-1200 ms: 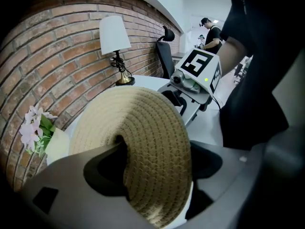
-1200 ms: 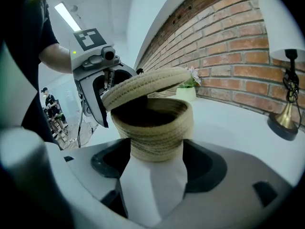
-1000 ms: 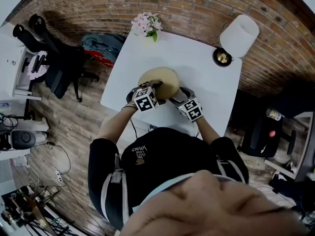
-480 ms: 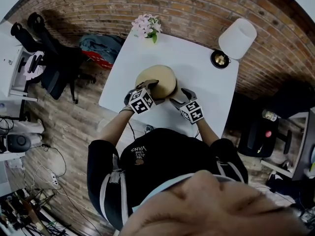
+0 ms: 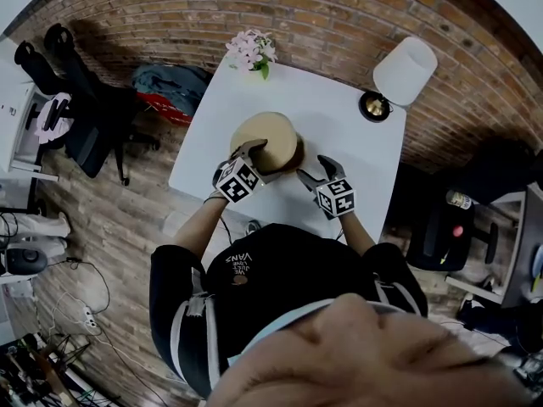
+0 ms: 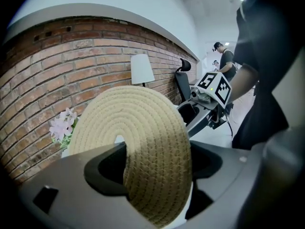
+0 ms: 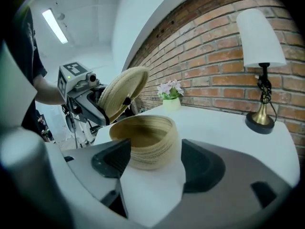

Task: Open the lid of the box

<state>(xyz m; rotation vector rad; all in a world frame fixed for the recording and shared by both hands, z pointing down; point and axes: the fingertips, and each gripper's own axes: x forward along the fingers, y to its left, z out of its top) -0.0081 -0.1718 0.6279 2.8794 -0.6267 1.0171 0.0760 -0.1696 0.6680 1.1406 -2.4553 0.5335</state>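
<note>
Where the person's black shirt (image 5: 280, 265) meets the near edge of the white desk (image 5: 348, 117), a gripper is held out in each hand. The left gripper (image 5: 254, 153) is clamped on the round woven lid (image 6: 143, 128). Its fingers (image 6: 107, 162) are closed on the lid's near rim, one on each face. The lid is held tilted over the box, with its far edge raised. Its lower edge is close to the box's rim, and whether the two touch cannot be told. The right gripper (image 5: 317, 170) is held just beside the left one, and its fingers (image 7: 112, 159) are spread wide with nothing gripped between them. The box (image 7: 148, 140), a round woven container, is seen just ahead of those fingertips, apart from both pads. It is set upright near the middle of the desk, and its bare inside is exposed. Farther back, a lamp (image 5: 405, 70) with a white shade and a brass base is placed at the desk's far right corner. A small pot of pink flowers (image 5: 252, 47) is set at the far edge, close against the brick wall (image 5: 339, 7). A black office chair (image 5: 85, 113) is seen on the floor, well to the left of the desk.
</note>
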